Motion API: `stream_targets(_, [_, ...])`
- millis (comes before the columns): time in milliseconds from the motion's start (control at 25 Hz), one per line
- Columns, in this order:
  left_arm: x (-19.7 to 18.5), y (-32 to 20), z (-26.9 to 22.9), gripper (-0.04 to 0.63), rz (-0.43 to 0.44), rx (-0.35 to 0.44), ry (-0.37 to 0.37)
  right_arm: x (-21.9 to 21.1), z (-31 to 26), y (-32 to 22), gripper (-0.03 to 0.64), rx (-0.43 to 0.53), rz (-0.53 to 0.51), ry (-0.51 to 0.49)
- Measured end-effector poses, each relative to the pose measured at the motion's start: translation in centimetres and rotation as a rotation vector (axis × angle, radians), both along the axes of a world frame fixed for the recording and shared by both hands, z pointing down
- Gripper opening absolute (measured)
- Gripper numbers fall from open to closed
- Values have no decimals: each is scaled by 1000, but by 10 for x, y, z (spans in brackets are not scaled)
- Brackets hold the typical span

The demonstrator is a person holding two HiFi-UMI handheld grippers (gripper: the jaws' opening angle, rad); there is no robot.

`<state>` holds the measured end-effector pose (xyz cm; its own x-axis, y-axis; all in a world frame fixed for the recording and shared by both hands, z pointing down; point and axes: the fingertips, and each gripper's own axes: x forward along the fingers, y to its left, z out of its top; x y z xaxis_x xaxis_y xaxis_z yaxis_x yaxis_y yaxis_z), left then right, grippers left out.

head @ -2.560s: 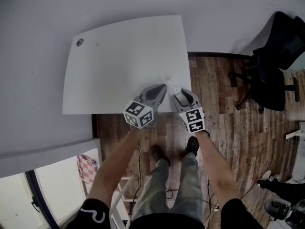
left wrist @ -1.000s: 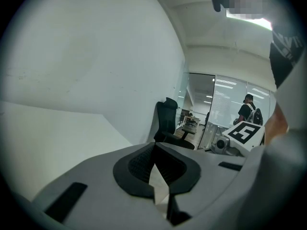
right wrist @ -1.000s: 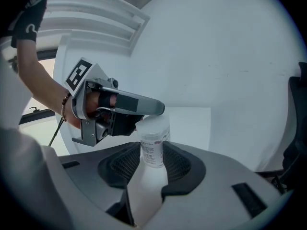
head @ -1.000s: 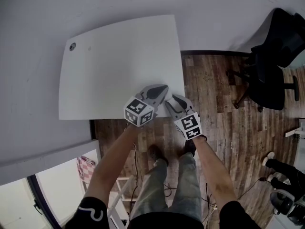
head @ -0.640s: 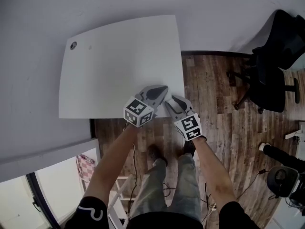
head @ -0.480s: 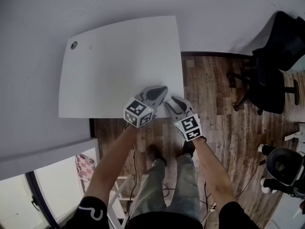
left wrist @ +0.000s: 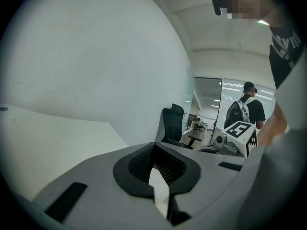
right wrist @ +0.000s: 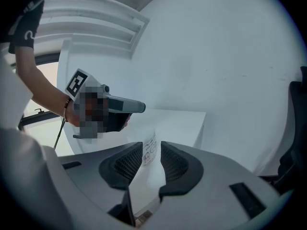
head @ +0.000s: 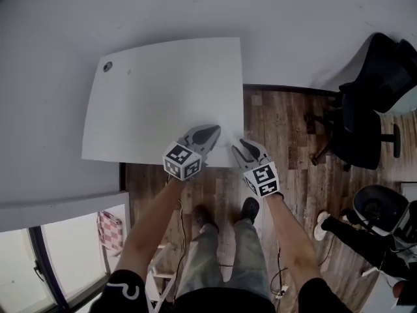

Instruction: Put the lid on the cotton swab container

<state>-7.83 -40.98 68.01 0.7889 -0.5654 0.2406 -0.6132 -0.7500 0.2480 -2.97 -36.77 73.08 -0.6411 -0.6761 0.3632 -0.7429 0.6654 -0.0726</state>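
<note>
While the right jaws narrow, the container waits between them

Because the head has swung a little since half a second ago, the white table (head: pixel 163 90) now lies from 9 to 12 o'clock in the head view, with its near right corner at the centre. A passer-by (head: pixel 355 233) has come further in at 4 o'clock. Both tools work at that table corner. The left gripper (head: pixel 210 134) holds much as before. The right gripper (head: pixel 240 147) has drawn off toward 5 o'clock, so a gap shows where the two tips nearly met.

The right jaws are closing but are some way apart. The clear, printed cotton swab container (right wrist: pixel 149 150) stands upright between the pads, and as far as I can judge it is not yet pressed. That reads as a steadying grip being taken before the lid goes on.

The left jaws are together at the tips. A pale sliver shows in the slit behind them — lid or table, I cannot tell which — so the lid's place stays unsettled.
</note>
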Motion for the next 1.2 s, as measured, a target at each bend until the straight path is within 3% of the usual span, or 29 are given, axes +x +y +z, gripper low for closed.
stream_targets(560, [-23,23,-111,25,-197,72,48,43,-130,-13,96,100,-9,-62])
stream_targets(920, [-30,45,-173,25,-333,126,71,61,-215,-14,12,180,-40,-107])
stream_targets(1200, [-38,59,-211,25,-412,179,60,64,-265,-15,12,226,-73,-140])
